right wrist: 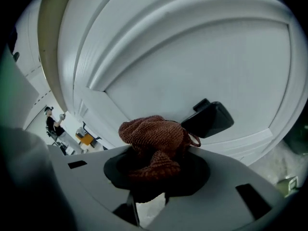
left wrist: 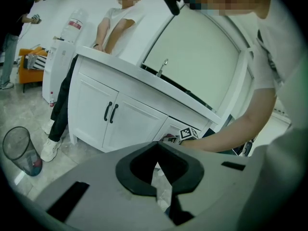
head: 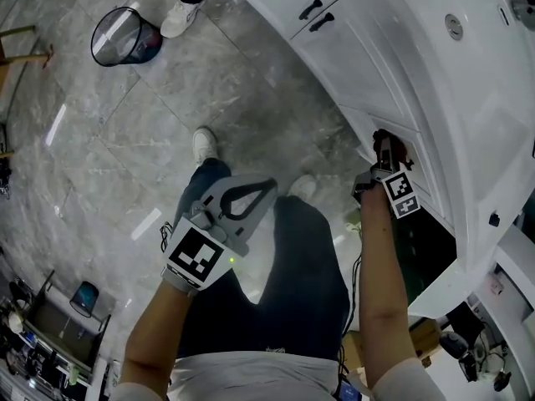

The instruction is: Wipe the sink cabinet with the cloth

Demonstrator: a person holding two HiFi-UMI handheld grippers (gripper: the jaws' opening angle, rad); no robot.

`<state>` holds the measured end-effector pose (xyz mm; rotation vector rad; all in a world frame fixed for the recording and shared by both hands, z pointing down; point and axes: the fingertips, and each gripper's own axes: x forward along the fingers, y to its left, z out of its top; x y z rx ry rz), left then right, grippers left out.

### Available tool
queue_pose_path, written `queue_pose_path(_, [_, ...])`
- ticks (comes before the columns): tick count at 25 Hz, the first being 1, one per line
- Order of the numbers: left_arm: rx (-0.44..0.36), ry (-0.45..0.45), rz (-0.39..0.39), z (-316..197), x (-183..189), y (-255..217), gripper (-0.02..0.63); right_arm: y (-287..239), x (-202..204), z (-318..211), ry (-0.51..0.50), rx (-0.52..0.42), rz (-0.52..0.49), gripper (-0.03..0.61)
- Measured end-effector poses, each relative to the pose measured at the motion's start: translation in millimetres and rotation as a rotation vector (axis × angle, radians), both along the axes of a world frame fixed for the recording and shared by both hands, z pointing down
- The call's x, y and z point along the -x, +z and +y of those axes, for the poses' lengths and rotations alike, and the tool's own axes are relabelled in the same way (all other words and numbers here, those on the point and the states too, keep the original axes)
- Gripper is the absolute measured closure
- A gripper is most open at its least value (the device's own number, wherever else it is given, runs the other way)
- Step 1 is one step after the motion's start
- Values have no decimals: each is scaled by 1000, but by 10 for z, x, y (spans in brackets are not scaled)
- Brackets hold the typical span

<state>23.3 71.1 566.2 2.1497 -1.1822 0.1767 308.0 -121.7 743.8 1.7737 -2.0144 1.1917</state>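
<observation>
The white sink cabinet (head: 368,65) runs along the right of the head view. My right gripper (head: 383,150) is shut on a bunched brown cloth (head: 391,140) and holds it against a cabinet door. In the right gripper view the cloth (right wrist: 154,141) bulges out of the right gripper (right wrist: 156,163) and touches the white door panel (right wrist: 202,66), just left of a black handle (right wrist: 210,119). My left gripper (head: 269,186) hangs over my legs, away from the cabinet, shut with nothing in it. The left gripper view looks past the left gripper (left wrist: 156,147) at the cabinet front (left wrist: 120,114).
A wire waste bin (head: 125,36) stands on the grey tiled floor at the far left. Another person stands at the cabinet's far end, with white shoes (head: 180,15). Two black door handles (head: 316,15) lie farther along. A dark open compartment (head: 426,241) is beside my right forearm.
</observation>
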Motion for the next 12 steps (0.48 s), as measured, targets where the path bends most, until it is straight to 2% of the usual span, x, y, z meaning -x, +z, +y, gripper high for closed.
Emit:
queue_pose_path(7, [6,44,-7,-31,-265,3,603,76,-454,166,46,37,30,446])
queue_pose_path(12, [9,65,2,-44,-437,-27,603,65,-721,265,28,75,87,446])
